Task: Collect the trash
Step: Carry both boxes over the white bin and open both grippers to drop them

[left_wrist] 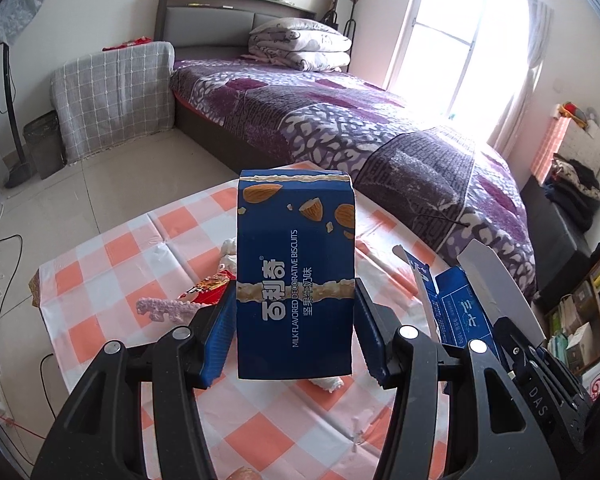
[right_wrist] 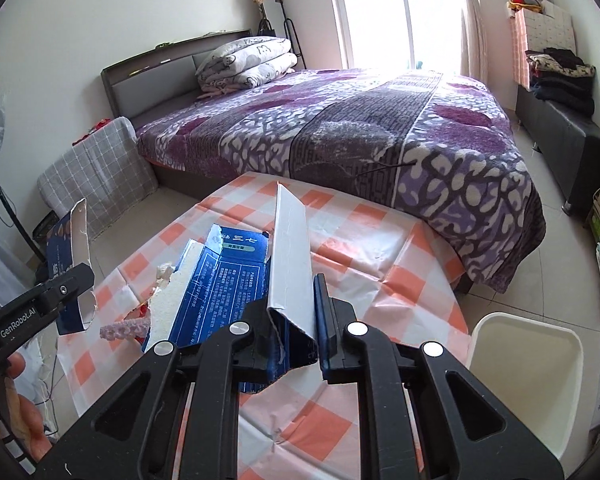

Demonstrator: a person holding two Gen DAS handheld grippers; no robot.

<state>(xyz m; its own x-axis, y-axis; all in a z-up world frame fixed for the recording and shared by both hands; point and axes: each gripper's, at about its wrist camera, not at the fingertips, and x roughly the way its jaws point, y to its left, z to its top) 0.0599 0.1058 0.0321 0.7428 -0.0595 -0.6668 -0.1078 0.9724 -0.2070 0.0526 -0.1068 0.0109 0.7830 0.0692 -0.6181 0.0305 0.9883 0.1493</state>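
Note:
My left gripper [left_wrist: 294, 320] is shut on a blue biscuit box [left_wrist: 296, 272] with almond pictures and holds it upright above the checked table [left_wrist: 112, 256]. The same box shows at the left of the right wrist view [right_wrist: 66, 264]. My right gripper [right_wrist: 294, 328] is shut on a flattened, torn blue carton [right_wrist: 228, 284] with a grey-white inner flap, held above the table; it also shows in the left wrist view [left_wrist: 460, 304]. On the table lie a red snack wrapper [left_wrist: 206, 288], a pink knitted piece [left_wrist: 164, 308] and crumpled white tissue [left_wrist: 230, 250].
A white plastic bin [right_wrist: 528, 364] stands on the floor to the right of the table. A bed with a purple blanket [right_wrist: 360, 128] is right behind the table. A dark bin [left_wrist: 40, 136] stands by a covered chair at far left. Cables lie on the floor left.

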